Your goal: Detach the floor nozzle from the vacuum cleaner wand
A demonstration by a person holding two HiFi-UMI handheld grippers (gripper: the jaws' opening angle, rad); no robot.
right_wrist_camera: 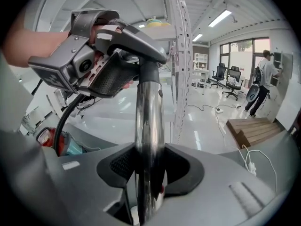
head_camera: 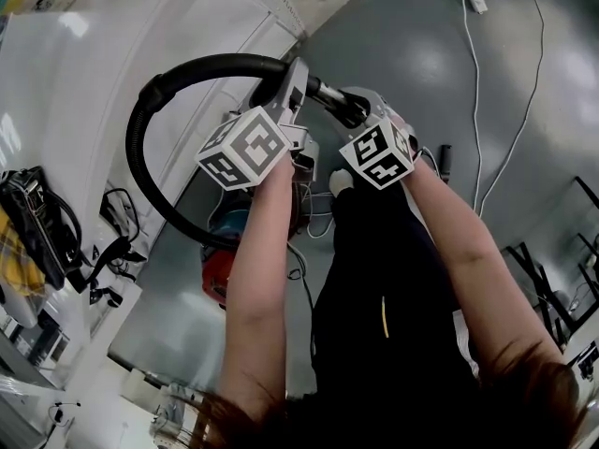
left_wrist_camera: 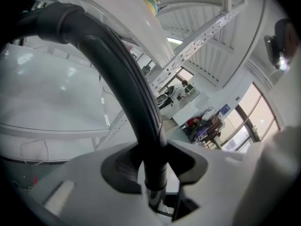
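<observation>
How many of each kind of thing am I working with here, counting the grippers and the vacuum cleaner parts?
grippers: 2 (left gripper, right gripper)
black hose: 1
curved handle: 1
chrome wand: 1
vacuum cleaner body: 1
Total: 6

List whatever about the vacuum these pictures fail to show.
Floor nozzle: in no view.
Wand, lower end: right gripper view, hidden behind the right gripper clamped on it.
Vacuum body: head view, mostly covered by the left forearm.
Hose, far end: left gripper view, runs off the left edge; the left gripper grips it.
</observation>
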